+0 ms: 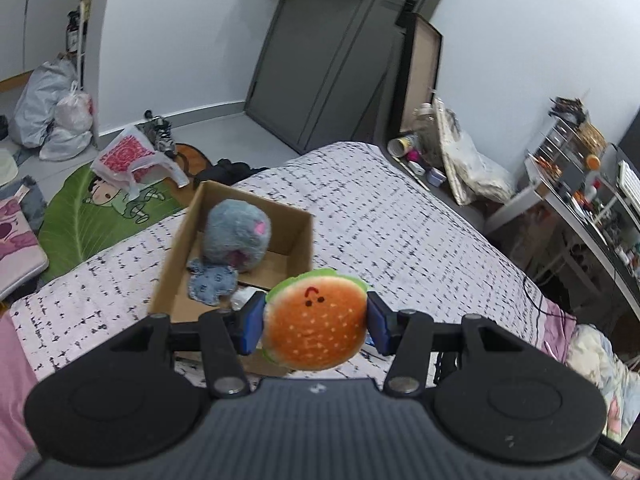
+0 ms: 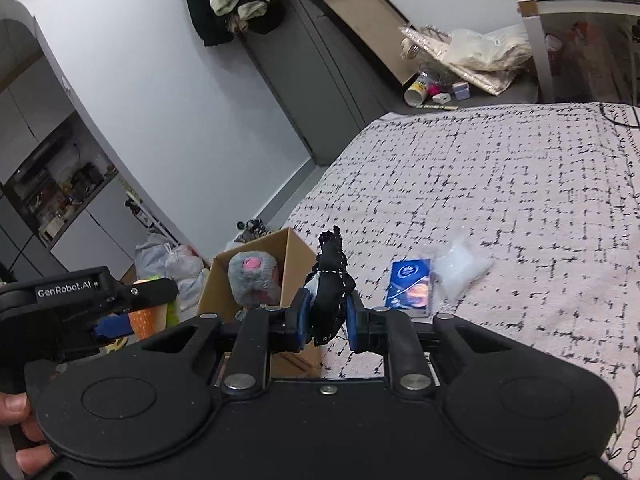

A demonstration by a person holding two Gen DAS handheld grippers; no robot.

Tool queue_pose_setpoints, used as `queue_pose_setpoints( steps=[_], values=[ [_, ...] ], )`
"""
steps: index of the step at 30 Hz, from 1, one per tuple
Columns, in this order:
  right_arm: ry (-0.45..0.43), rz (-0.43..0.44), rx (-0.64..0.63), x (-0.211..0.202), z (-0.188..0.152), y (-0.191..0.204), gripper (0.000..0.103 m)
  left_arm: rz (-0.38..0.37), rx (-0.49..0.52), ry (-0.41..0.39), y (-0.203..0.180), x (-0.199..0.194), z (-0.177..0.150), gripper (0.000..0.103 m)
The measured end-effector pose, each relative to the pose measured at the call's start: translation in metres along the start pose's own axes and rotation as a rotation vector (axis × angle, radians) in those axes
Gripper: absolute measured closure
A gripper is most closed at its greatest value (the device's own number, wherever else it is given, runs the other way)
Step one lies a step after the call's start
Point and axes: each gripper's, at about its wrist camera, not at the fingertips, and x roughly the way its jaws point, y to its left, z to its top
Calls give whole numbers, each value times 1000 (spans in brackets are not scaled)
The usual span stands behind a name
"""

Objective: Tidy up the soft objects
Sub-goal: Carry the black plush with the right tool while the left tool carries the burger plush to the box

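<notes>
On the left of the bed (image 1: 400,220), near its edge, an open cardboard box (image 1: 298,236) holds a grey plush ball (image 1: 236,236) with a pink spot and, just in front of it and touching it, a small blue patterned plush (image 1: 210,286). Just right of the box's near corner, the left gripper (image 1: 316,324) is closed on a hamburger plush (image 1: 316,322), its blue pads pressing the bun from both sides; the toy is held above the bed, its little face turned toward the camera. In the right wrist view the same box (image 2: 296,256) sits left of centre with the grey ball (image 2: 252,276) inside, and the left gripper (image 2: 116,326) enters from the far left with the orange toy (image 2: 148,318) at its tip. The right gripper (image 2: 326,316) is clamped on a black fabric item (image 2: 330,292) with white stitching, which stands up between the pads beside the box's right wall. Further right on the checked bedspread lie a blue packet (image 2: 410,288) and, touching its right edge, a clear plastic bag (image 2: 460,268).
</notes>
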Motion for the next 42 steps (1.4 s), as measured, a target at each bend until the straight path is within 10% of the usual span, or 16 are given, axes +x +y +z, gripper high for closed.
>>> queue_pose_setpoints(
  steps=[42],
  values=[
    [131,46,3,124,4,75,84,30,-145,127,99,87,45,52]
  ],
)
